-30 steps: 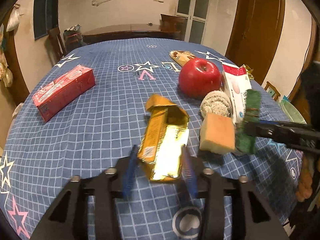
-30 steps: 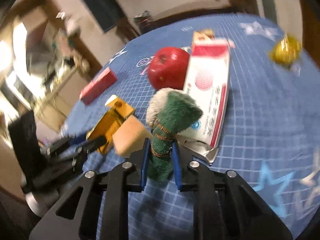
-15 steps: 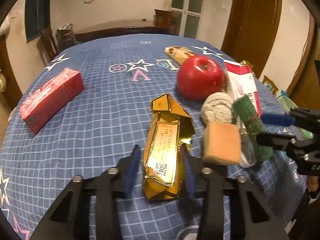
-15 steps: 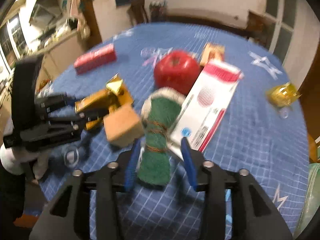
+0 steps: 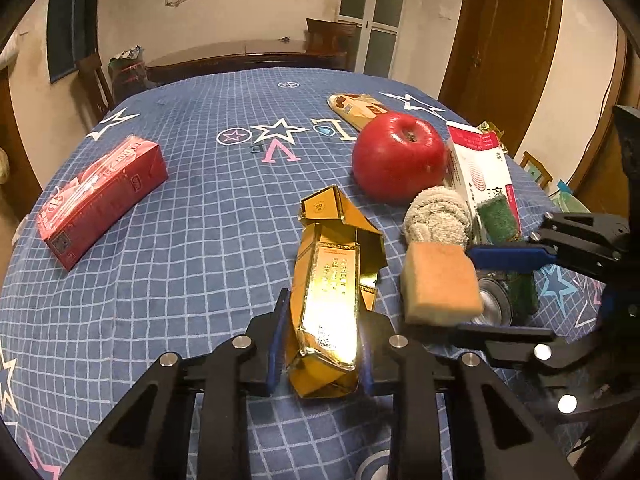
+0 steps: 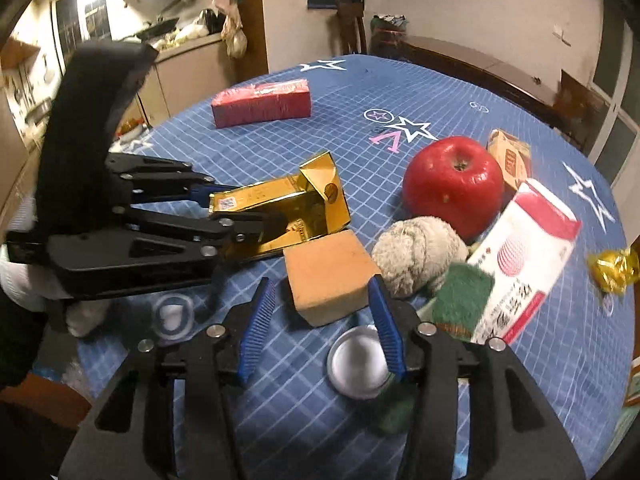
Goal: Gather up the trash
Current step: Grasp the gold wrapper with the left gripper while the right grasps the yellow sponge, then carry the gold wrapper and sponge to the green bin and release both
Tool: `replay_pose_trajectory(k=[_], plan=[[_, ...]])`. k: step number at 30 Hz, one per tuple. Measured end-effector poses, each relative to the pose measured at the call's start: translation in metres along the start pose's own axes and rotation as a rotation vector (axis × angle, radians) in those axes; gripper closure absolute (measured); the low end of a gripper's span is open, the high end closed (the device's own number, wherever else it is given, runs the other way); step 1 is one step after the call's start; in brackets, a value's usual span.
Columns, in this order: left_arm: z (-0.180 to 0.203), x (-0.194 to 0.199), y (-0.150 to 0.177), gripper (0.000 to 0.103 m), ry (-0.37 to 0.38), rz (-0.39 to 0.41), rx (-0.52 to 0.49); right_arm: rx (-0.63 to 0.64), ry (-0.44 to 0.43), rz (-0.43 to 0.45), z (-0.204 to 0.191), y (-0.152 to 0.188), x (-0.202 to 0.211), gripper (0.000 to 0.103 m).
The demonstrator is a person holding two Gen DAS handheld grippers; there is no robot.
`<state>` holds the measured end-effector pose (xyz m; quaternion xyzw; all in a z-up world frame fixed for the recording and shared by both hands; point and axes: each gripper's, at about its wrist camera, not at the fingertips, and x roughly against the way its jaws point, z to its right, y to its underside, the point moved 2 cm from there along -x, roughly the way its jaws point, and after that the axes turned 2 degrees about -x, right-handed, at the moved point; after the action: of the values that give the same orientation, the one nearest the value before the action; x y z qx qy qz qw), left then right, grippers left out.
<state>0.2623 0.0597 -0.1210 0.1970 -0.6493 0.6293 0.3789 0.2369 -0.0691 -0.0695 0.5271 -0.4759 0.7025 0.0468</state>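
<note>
Gold carton [image 5: 330, 308] lies between left hand-held gripper [image 5: 322, 344] fingers, seemingly touching.

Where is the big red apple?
The apple sits right of centre in the left view, behind the yarn ball, beside the white carton.

Dim warm indoor light; glare on gold carton [image 5: 334, 304]. Fisheye bending and dark vignette at frame edges. Green scouring pad [image 6: 460, 300] slightly blurred; bright kitchen background overexposed.

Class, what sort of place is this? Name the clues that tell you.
Probably a home dining room beside a kitchen: a cloth-covered table, wooden chairs and a door, and a kitchen counter with hanging bags.
</note>
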Motion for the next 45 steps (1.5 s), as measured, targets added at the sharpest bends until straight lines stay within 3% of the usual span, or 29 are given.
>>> replay_pose_trajectory(k=[11, 12, 14, 18, 24, 34, 45], plan=[[0.0, -0.004, -0.005, 0.072, 0.01, 0.001, 0.008, 0.062, 0.043, 0.044, -0.01, 0.002, -0.01, 0.044], [0.001, -0.004, -0.005, 0.072, 0.007, 0.002, 0.009, 0.058, 0.052, 0.053, -0.01, 0.002, -0.01, 0.045], [0.003, -0.004, -0.005, 0.072, -0.001, 0.007, 0.006, 0.055, 0.101, 0.07, -0.01, 0.005, -0.011, 0.059], [0.009, 0.0, -0.002, 0.074, -0.039, 0.027, 0.0, -0.019, 0.096, 0.122, -0.002, 0.012, 0.001, 0.067], [0.023, 0.029, 0.001, 0.077, -0.106, 0.137, 0.021, -0.158, 0.167, 0.265, 0.007, 0.032, 0.047, 0.069], [0.075, 0.093, 0.005, 0.078, -0.119, 0.309, 0.002, -0.266, 0.311, 0.429, 0.013, 0.061, 0.117, 0.069], [0.155, 0.12, -0.011, 0.078, -0.095, 0.395, -0.076, -0.309, 0.423, 0.478, 0.039, 0.078, 0.165, 0.069]])
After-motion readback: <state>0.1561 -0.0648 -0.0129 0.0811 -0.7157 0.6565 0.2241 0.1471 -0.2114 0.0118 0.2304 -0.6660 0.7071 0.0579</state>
